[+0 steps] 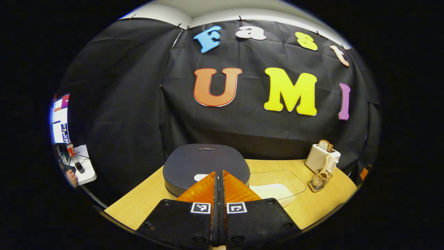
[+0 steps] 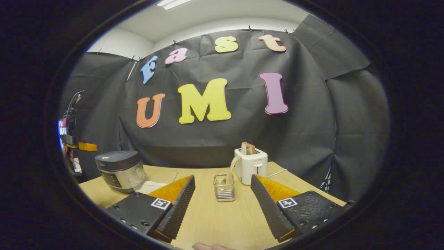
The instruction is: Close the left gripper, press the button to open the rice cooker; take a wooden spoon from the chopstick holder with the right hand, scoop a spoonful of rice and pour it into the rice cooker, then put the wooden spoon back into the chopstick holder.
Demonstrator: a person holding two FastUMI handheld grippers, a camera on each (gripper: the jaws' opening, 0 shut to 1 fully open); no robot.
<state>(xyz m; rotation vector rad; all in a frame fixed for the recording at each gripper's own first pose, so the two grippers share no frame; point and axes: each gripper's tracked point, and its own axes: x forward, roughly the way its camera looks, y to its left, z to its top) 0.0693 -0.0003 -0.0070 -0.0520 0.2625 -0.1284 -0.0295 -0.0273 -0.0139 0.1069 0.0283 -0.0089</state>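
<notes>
Rice cooker point(image 1: 206, 166) front and button hidden behind left gripper point(image 1: 218, 175); wooden spoon point(image 2: 231, 170) bowl obscured inside chopstick holder point(image 2: 224, 188).

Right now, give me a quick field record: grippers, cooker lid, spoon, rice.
left gripper: shut, just above the rice cooker lid
right gripper: open, holding nothing, facing the chopstick holder
cooker lid: closed
wooden spoon: in the holder, handle leaning toward the toaster
rice: in a clear tray beside the cooker
</notes>
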